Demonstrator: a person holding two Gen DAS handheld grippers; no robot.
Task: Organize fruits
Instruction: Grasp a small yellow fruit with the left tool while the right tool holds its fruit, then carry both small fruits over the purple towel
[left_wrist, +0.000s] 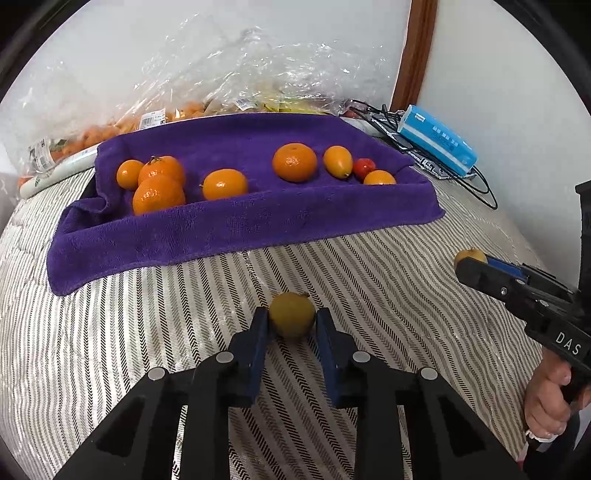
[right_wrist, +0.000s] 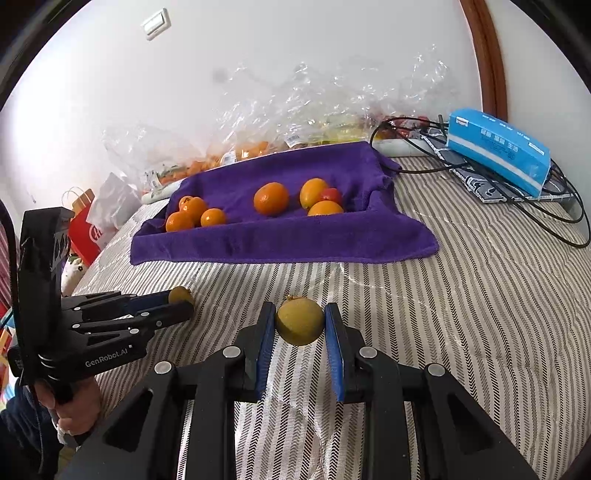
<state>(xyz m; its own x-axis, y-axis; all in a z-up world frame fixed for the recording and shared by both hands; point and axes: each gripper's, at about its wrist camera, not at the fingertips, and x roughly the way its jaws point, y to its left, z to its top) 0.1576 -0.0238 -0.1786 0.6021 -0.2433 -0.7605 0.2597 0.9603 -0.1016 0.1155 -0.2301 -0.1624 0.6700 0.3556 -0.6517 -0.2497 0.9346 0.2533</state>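
Observation:
My left gripper (left_wrist: 291, 322) is shut on a yellow-green round fruit (left_wrist: 291, 312), low over the striped bed cover (left_wrist: 369, 295); the right wrist view has this gripper (right_wrist: 184, 303) at the left with its fruit (right_wrist: 180, 294). My right gripper (right_wrist: 300, 326) is shut on a second yellow-green fruit (right_wrist: 300, 320), and from the left wrist it (left_wrist: 466, 263) shows at the right edge with that fruit (left_wrist: 470, 254). Beyond both lies a purple towel (left_wrist: 240, 229) over a tray, holding several oranges (left_wrist: 294, 162), smaller oval orange fruits (left_wrist: 337, 161) and a red one (left_wrist: 364, 167).
Clear plastic bags (left_wrist: 221, 81) with more fruit lie against the white wall behind the towel. A blue tissue pack (left_wrist: 437, 138) and black cables (left_wrist: 476, 184) sit at the back right beside a wooden door frame (left_wrist: 415, 51). Paper bags (right_wrist: 88, 221) stand left of the bed.

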